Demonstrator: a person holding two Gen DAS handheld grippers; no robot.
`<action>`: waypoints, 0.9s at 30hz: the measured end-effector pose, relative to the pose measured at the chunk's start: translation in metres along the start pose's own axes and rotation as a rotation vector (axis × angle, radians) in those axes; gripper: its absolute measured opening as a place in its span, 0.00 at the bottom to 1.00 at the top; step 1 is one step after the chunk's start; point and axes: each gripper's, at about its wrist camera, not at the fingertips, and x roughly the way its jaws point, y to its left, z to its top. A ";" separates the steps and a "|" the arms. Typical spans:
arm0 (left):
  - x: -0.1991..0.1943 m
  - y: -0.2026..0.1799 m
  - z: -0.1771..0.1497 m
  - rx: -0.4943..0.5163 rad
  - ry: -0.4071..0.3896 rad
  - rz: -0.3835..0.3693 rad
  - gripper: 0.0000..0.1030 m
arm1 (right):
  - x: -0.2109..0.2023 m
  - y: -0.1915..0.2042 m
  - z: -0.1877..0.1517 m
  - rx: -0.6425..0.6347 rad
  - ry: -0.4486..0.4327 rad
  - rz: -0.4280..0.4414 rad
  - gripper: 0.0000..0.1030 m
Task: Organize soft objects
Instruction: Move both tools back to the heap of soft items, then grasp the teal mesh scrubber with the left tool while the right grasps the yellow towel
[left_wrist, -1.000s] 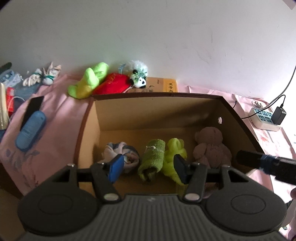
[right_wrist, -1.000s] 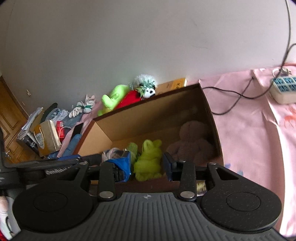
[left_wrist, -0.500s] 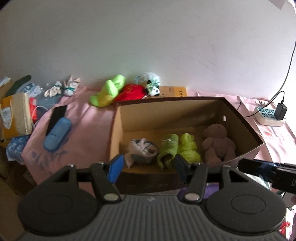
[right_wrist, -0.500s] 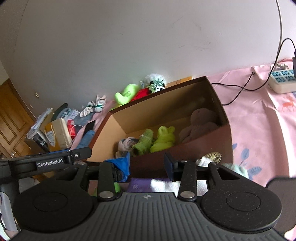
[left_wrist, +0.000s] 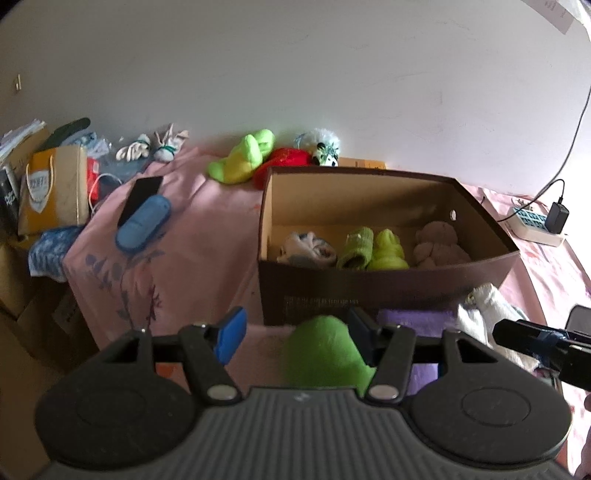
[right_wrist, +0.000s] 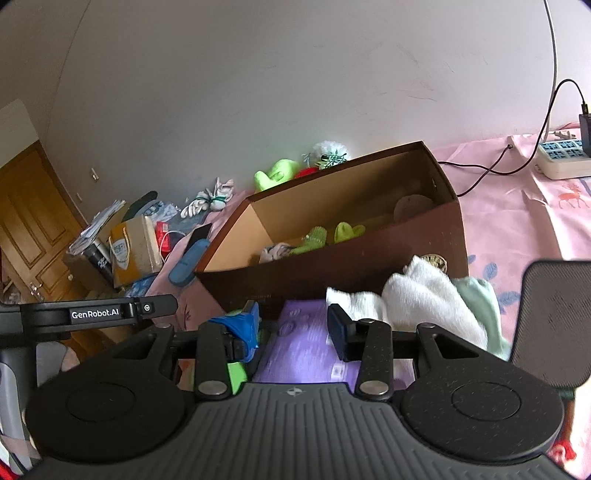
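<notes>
Both tools have backed out of the cardboard box (left_wrist: 388, 288). A second ago they hung right over its contents; now the box's dark front wall fills the middle of each wrist view, and the clutter lying before it on the pink bed cover (left_wrist: 192, 236) has come into sight.

Four soft things sit in a row along the box floor: a grey-white bundle (left_wrist: 308, 251), a rolled green sock (left_wrist: 355, 248), a lime-green plush (left_wrist: 388, 251) and a brown teddy bear (left_wrist: 437, 245). That batch looks placed.

The left tool (left_wrist: 295, 332) stands with its jaws apart, and a green soft toy (left_wrist: 325, 354) rises between them at 6 o'clock from the box, close by the right-hand pad (whether it touches is hard to say). Nothing is clamped.

The right tool (right_wrist: 293, 325) is also apart and empty, over a purple flat item (right_wrist: 306, 343), with white towels (right_wrist: 417, 299) at its 2 o'clock, against the box front.

My reading: the hands have turned to fetching the next items. More remains behind the box at 12 o'clock: a yellow-green plush (left_wrist: 242, 157), a red one (left_wrist: 284, 162) and a small panda-faced toy (left_wrist: 327, 151).
</notes>
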 end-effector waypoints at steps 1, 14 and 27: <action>-0.003 0.001 -0.005 0.003 -0.002 -0.001 0.57 | -0.003 0.001 -0.003 -0.008 -0.001 0.001 0.24; -0.020 0.004 -0.060 0.090 -0.022 -0.044 0.59 | -0.032 -0.010 -0.046 -0.107 0.034 -0.075 0.24; -0.024 -0.001 -0.096 0.237 -0.024 -0.142 0.61 | -0.045 -0.052 -0.075 0.028 0.083 -0.208 0.25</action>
